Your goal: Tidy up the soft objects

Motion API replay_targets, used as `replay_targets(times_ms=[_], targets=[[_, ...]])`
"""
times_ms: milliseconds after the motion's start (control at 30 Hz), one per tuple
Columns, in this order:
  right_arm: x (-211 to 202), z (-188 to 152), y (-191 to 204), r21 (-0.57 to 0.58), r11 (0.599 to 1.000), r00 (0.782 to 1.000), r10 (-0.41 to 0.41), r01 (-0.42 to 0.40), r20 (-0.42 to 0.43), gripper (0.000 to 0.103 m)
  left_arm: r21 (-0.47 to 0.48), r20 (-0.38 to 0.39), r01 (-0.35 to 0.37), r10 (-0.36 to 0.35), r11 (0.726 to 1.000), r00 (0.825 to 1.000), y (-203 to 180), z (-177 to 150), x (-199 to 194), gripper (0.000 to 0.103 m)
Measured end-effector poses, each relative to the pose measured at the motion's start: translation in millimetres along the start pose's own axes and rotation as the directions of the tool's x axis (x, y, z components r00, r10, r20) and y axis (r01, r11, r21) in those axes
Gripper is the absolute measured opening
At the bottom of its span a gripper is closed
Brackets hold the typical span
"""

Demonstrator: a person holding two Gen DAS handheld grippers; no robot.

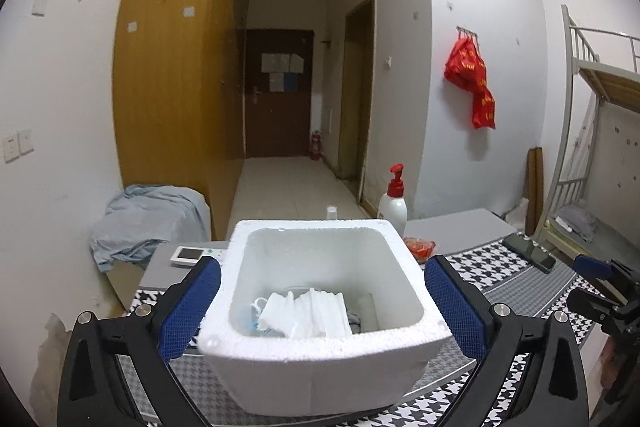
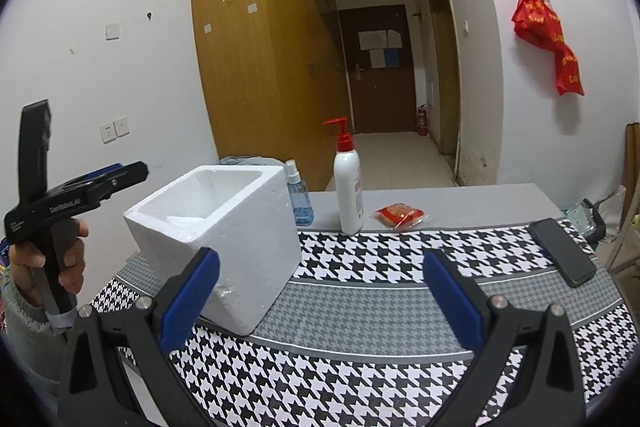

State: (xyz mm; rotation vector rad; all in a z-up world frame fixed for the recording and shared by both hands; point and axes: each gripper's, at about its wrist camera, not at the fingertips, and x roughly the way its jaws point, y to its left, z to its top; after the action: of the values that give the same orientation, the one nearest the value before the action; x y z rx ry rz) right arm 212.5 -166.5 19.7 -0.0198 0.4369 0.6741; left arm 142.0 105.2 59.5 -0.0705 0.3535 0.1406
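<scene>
The white face masks lie heaped at the bottom of the foam box on the houndstooth tablecloth. They look light, limp and easily creased, best pinched by the folded body, not the loops. The left gripper hangs spread wide around the box, and the right gripper gapes empty beside it.

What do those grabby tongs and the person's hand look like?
Both tongs, left and right, have black plastic arms, silver bolts and blue textured pads. From the right camera, the left one looks like a black pistol-grip tool with small white lettering. The left hand is bare, with a grey sleeve.
</scene>
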Motion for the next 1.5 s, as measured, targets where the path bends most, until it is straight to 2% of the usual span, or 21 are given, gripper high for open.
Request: replay_targets(times_ms=[133, 333, 500, 967, 1500], targets=[[-10.0, 0.4, 9.5, -0.009, 1.000, 1.000, 0.000, 0.001, 0.017, 0.103, -0.011, 0.038, -0.017, 0.017, 1.000, 0.999, -2.6, -3.9, -21.8, 0.102], [-28.3, -1.0, 26.2, -0.032, 0.998, 0.997, -0.045, 0.047, 0.056, 0.103, -0.014, 0.101, -0.055, 0.057, 0.998, 0.993, -7.3, -9.6, -56.3, 0.102], [-45.2, -4.0, 35.8, -0.040, 0.995, 0.992, -0.091, 0.095, 0.093, 0.103, 0.008, 0.116, -0.075, 0.073, 0.997, 0.991, -12.8, -17.7, -77.6, 0.102], [-83.9, -21.5, 63.7, -0.046, 0.997, 0.987, -0.047, 0.055, 0.153, 0.103, 0.018, 0.169, -0.077, 0.073, 0.997, 0.983, -25.8, -48.0, -121.1, 0.102], [-98.7, -56.4, 78.3, -0.052, 0.997, 0.980, -0.044, 0.054, 0.193, 0.103, 0.009, 0.206, -0.101, 0.097, 0.995, 0.974, -32.6, -88.9, -138.9, 0.102]])
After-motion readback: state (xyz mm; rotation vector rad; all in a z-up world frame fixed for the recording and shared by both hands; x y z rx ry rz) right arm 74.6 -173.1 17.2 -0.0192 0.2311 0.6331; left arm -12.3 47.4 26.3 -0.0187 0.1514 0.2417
